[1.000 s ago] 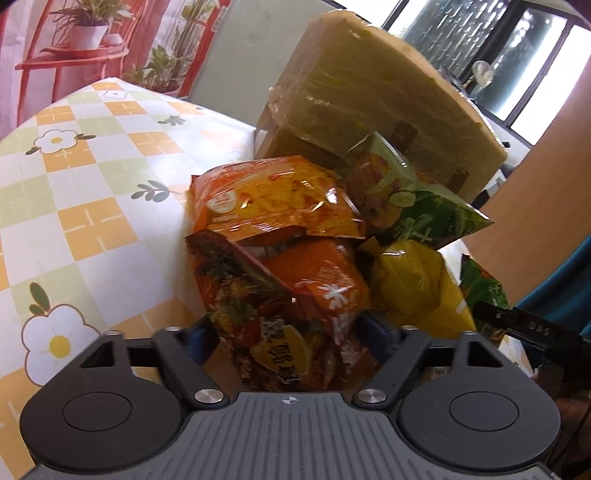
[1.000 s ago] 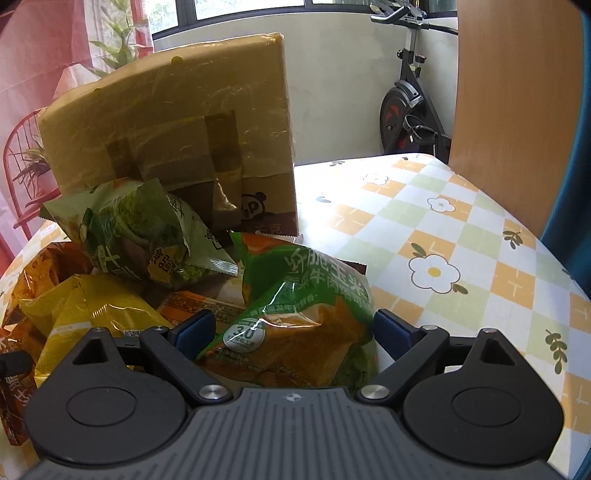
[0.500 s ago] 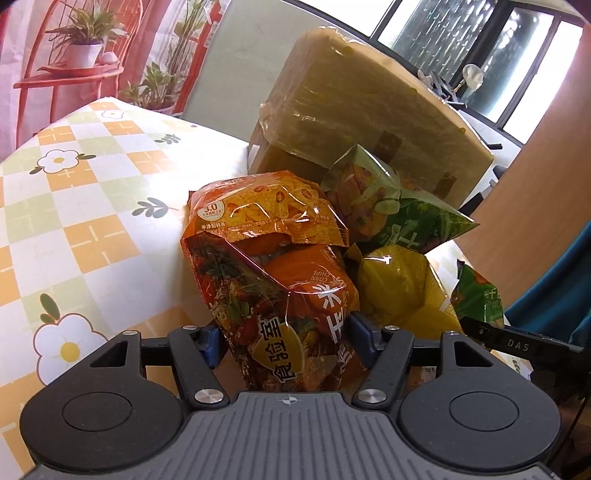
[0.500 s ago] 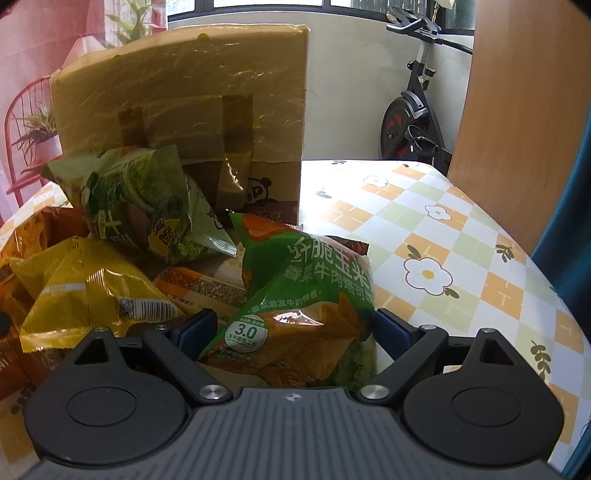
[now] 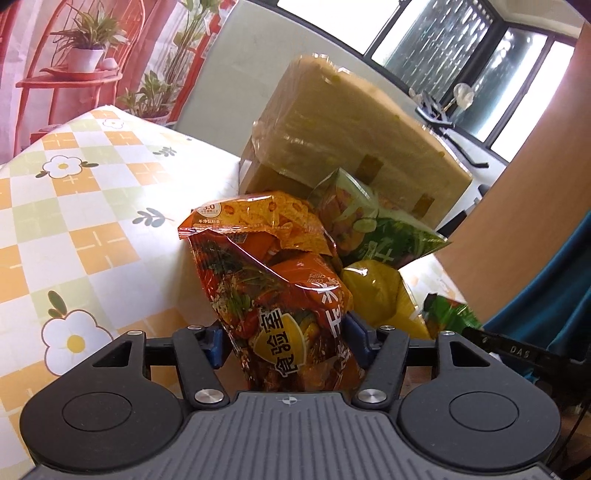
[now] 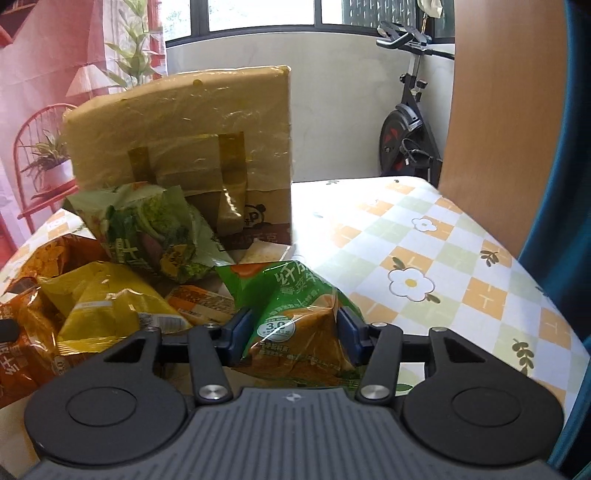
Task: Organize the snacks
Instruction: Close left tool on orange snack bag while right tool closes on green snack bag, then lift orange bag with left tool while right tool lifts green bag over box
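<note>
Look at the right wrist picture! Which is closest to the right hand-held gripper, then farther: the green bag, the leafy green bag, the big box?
1. Green bag: squeezed in the right hand-held gripper.
2. Leafy green bag: farther back, left.
3. Big box: farthest, standing behind the pile.

Bright daylight from the windows (image 6: 258, 14), glare on the tablecloth (image 5: 207, 162), fisheye-warped edges.

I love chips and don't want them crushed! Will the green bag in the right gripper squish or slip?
Probably squishes: the green bag already creases between the right gripper pads. Its glossy film may slip. It looks puffy, so likely light.
</note>
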Demonstrator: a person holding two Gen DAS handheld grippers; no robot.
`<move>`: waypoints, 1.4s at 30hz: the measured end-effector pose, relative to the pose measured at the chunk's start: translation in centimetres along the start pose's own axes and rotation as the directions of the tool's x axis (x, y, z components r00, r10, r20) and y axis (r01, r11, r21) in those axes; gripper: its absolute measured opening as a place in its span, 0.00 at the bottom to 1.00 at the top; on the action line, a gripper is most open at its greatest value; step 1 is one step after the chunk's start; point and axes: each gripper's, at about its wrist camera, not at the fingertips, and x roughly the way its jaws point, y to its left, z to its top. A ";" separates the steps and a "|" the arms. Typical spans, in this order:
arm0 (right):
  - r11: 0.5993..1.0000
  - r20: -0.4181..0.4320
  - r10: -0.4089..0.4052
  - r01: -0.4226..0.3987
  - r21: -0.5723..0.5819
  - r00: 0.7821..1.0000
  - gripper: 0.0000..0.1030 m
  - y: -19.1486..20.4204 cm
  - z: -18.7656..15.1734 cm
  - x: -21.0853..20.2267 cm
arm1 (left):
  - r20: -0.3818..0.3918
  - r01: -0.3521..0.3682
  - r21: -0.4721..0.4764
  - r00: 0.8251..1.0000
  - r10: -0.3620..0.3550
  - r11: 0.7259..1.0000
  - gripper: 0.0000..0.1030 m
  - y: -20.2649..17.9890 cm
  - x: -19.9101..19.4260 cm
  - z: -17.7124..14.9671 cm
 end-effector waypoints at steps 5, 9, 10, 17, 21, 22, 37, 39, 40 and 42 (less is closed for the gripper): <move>1.000 -0.005 0.015 -0.015 0.002 1.000 0.51 0.5 -0.4 -0.8 | 0.038 0.013 -0.003 0.999 -0.013 1.000 0.56 -0.3 -1.1 0.2; 0.999 -0.005 0.029 -0.029 0.032 1.000 0.50 0.2 -0.7 -1.3 | 0.057 0.023 0.001 0.998 -0.023 1.000 0.55 -0.4 -1.5 0.4; 0.999 -0.004 0.034 -0.034 0.042 0.999 0.50 0.1 -0.7 -1.4 | 0.060 0.026 0.002 0.998 -0.026 1.000 0.55 -0.5 -1.5 0.4; 1.000 -0.022 0.015 -0.015 0.017 1.000 0.54 0.7 -0.9 -1.1 | 0.048 0.025 0.004 0.999 -0.025 1.000 0.54 -0.3 -1.0 0.3; 1.000 -0.045 0.019 -0.019 0.007 0.999 0.62 0.9 -1.5 -0.5 | 0.052 0.023 0.013 0.998 -0.024 1.000 0.54 -0.2 -1.3 0.2; 1.000 -0.052 0.018 -0.018 0.005 0.998 0.64 0.9 -1.6 -0.3 | 0.053 0.022 0.016 0.998 -0.023 1.000 0.54 -0.3 -1.2 0.2; 0.994 -0.061 0.024 -0.017 0.105 0.998 0.53 -1.2 -2.6 0.3 | 0.109 0.039 0.046 0.993 -0.044 0.998 0.53 -0.7 -2.9 0.5; 0.991 -0.041 0.036 -0.030 0.128 0.999 0.50 -1.5 -2.3 -0.1 | 0.120 0.042 0.052 0.992 -0.048 0.998 0.53 -0.9 -3.1 0.6; 0.990 -0.032 0.039 -0.034 0.135 0.999 0.50 -1.6 -2.1 -0.4 | 0.125 0.043 0.055 0.991 -0.050 0.998 0.53 -1.0 -3.2 0.7; 0.989 -0.013 0.044 -0.042 0.144 0.999 0.49 -1.6 -1.8 -0.9 | 0.136 0.044 0.060 0.989 -0.052 0.997 0.53 -1.1 -3.5 0.8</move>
